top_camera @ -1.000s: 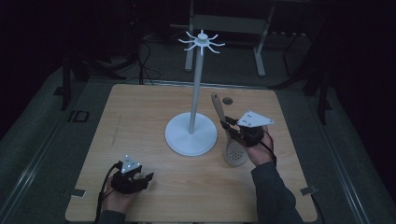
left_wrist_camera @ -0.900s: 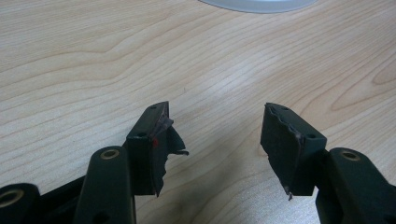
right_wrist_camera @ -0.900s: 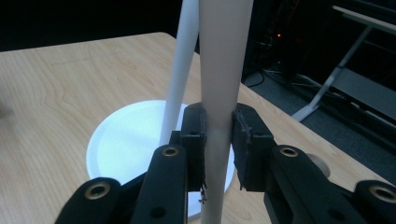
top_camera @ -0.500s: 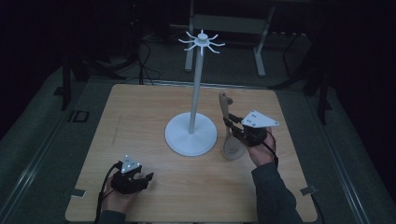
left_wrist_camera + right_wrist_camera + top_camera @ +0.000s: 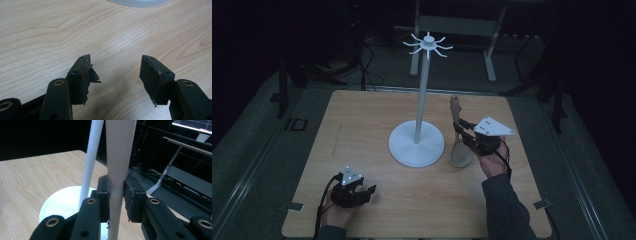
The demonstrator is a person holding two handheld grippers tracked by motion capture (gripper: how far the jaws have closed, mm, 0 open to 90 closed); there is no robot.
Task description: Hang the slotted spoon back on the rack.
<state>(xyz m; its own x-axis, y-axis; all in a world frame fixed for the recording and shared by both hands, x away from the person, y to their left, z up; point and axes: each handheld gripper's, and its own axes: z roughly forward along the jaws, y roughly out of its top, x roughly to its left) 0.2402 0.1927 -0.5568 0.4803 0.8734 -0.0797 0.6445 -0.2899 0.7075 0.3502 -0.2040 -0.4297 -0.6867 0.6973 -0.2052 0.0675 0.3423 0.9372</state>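
Wooden spoon (image 5: 457, 135), stiff and probably light, stands tilted near the tabletop's (image 5: 362, 120) right edge, bowl down beside the stand's (image 5: 417, 142) base; the right tongs (image 5: 460, 129) grip its handle mid-length, a sound hold. The right gripper view shows pads (image 5: 103, 191) pinching the handle; left tongs (image 5: 116, 72) rest open, empty, near the front-left corner.
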